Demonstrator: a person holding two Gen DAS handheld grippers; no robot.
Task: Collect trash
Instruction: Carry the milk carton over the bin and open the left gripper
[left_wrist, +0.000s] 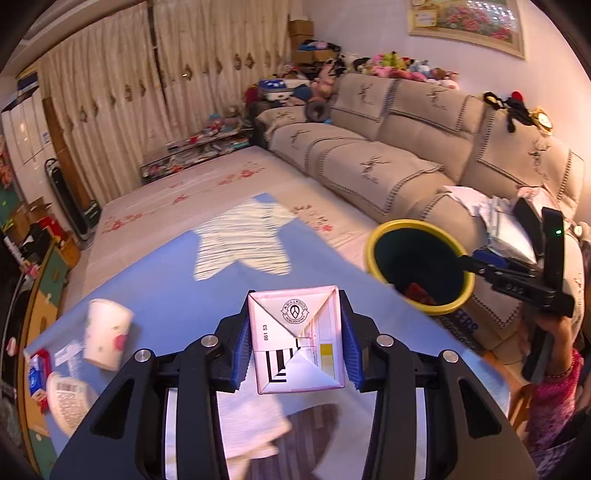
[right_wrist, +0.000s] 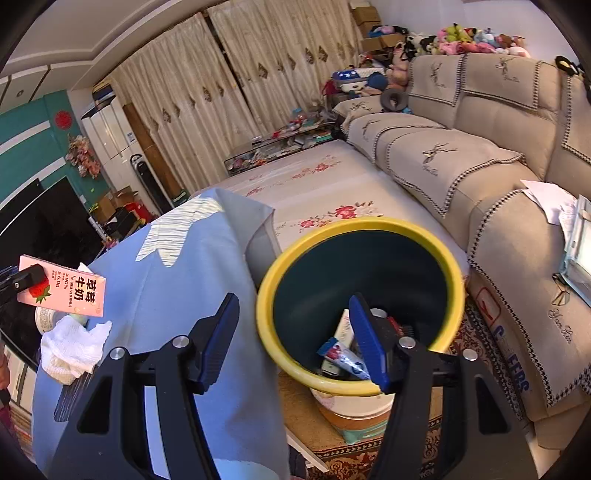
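My left gripper (left_wrist: 297, 339) is shut on a pink strawberry milk carton (left_wrist: 297, 339) and holds it above the blue cloth on the table (left_wrist: 177, 280). The carton also shows at the far left of the right wrist view (right_wrist: 62, 291). My right gripper (right_wrist: 295, 339) is open and empty, with one finger inside the yellow-rimmed trash bin (right_wrist: 295, 251). The bin holds several wrappers (right_wrist: 343, 356). In the left wrist view the bin (left_wrist: 373, 243) stands to the right of the table, with the right gripper (left_wrist: 469, 264) at its rim.
On the blue cloth lie a paper cup (left_wrist: 105, 336), a round lid (left_wrist: 68, 402), a small red and blue pack (left_wrist: 38, 376) and a white crumpled tissue (right_wrist: 74, 350). A beige sofa (left_wrist: 388, 158) runs along the right. A floral-covered surface (right_wrist: 314, 184) lies behind.
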